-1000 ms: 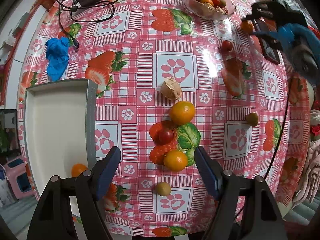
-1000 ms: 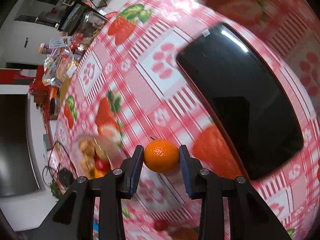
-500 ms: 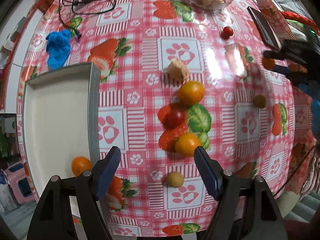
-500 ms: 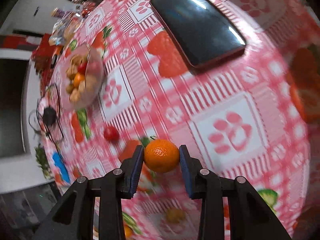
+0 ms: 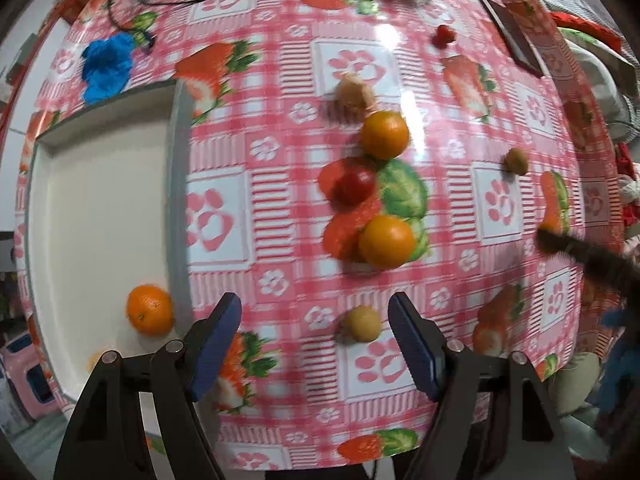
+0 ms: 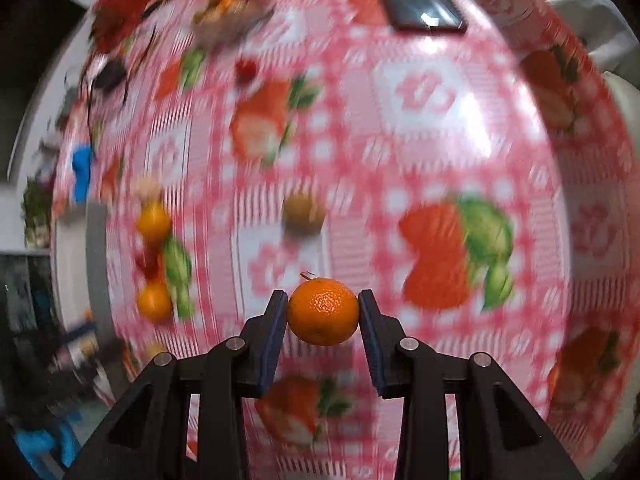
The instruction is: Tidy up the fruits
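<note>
Pink checked tablecloth (image 5: 288,216) w/ strawberry and paw prints covers the table; no readable writing or brand anywhere. Left gripper (image 5: 316,344) hangs open, nothing between its pads, a small tan fruit (image 5: 363,323) on the cloth just ahead. White tray (image 5: 96,216) sits at left w/ one mandarin (image 5: 150,315) inside. Two oranges (image 5: 386,242) and a red fruit (image 5: 355,186) lie mid-table. Right gripper (image 6: 323,314) is clamped on a mandarin in the air (image 6: 323,311) above the cloth. Phone (image 6: 418,2) lies far back.
</note>
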### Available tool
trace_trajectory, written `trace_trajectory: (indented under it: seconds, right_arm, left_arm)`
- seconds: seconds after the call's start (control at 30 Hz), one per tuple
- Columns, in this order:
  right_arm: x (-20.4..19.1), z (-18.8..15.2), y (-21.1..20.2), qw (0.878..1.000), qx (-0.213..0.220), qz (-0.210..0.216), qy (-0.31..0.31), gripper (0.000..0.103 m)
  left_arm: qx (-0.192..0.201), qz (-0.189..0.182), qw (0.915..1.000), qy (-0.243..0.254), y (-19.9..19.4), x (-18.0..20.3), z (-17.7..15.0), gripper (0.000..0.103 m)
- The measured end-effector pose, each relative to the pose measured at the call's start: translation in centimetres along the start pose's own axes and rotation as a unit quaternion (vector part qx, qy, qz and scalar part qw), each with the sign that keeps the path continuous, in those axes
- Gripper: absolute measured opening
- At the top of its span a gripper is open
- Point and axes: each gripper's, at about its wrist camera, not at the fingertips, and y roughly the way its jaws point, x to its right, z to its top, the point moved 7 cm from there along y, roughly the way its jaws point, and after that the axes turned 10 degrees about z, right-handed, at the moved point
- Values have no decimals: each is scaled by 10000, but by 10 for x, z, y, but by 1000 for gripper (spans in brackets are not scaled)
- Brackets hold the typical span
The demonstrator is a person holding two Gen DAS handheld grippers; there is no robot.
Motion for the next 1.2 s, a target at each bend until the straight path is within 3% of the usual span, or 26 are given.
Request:
trace_trajectory:
  seconds: [0.23,0.37,0.53,0.57,0.8,0.93,1.13,1.2]
  right_arm:
    - [-12,-32,13,9998,-163,-96,-105,38]
    - [-16,-38,12,9996,-179,-131,-172,38]
    - [-15,-41,8,9994,-195,-182,-210,38]
    - [-14,-42,8,9994,-198,-190,-214,38]
    - [-9,-46,1,9991,-229,-225,-273,38]
    - [-13,-47,1,9990,-239,-222,-293,38]
    - [-24,-46,4,9988,-241,-237,-355,38]
    - [-27,-46,5,9986,-252,-255,-388,38]
  left_arm:
    - [6,-226,9997,68,9,37,21,79]
    - [-18,-88,9999,109,21,45,25,78]
    - [-94,-131,9998,107,36,52,22,50]
    - [-100,-137,9998,121,39,53,22,41]
    - [-23,-241,9995,182,40,49,9,38]
    - [37,-275,9994,226,25,38,-7,25]
    - [104,-296,9993,188,3,27,-20,25]
    - [99,-359,9992,173,1,29,-19,38]
